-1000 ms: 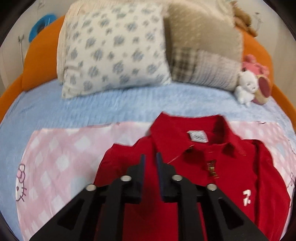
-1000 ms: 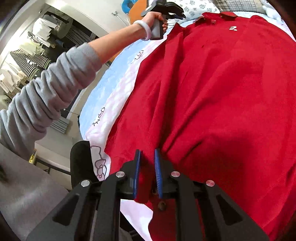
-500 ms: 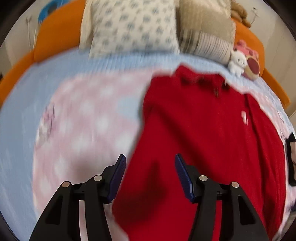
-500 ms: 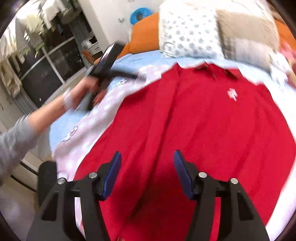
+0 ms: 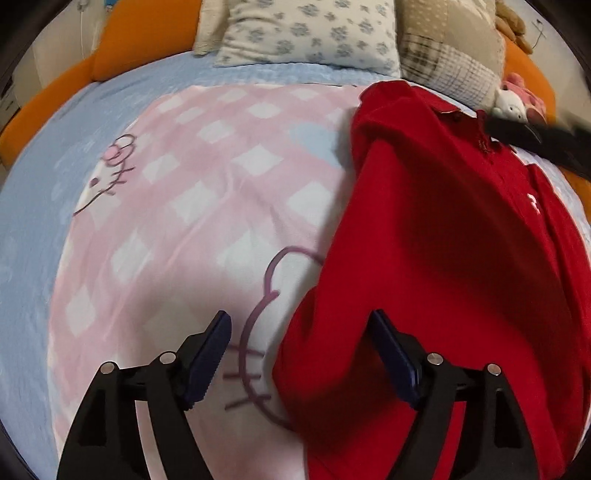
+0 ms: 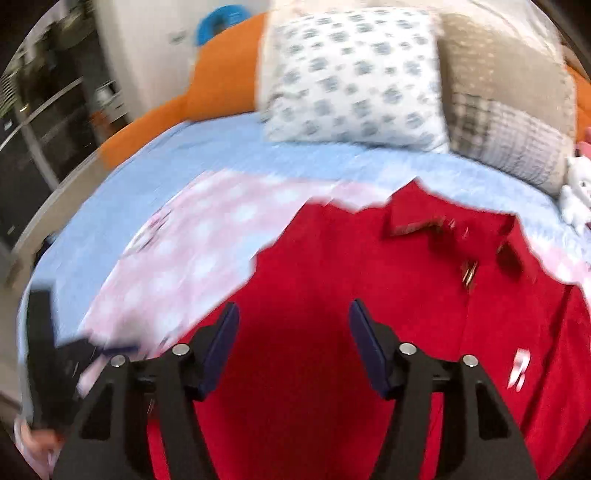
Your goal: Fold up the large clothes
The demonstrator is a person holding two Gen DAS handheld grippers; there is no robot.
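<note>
A large red polo shirt (image 5: 454, 266) lies on a pink checked blanket (image 5: 192, 206), collar toward the pillows, its left side folded in over the body. My left gripper (image 5: 299, 332) is open and empty, hovering over the shirt's left edge near the hem. My right gripper (image 6: 293, 321) is open and empty above the shirt's body (image 6: 369, 295); this view is blurred. The right gripper also shows as a dark blur in the left wrist view (image 5: 535, 142) near the collar. The left gripper shows blurred at the lower left of the right wrist view (image 6: 55, 354).
The blanket lies on a light blue bedspread (image 5: 33, 206) on a bed with an orange headboard (image 5: 140, 40). A patterned pillow (image 5: 310, 33), a beige checked pillow (image 5: 450, 62) and plush toys (image 5: 513, 103) sit at the head. Dark shelving (image 6: 40, 122) stands left of the bed.
Both grippers were shut on the shirt a second ago; they opened and let go of it. The left has drawn back toward the hem, the right has swung to face the collar.
</note>
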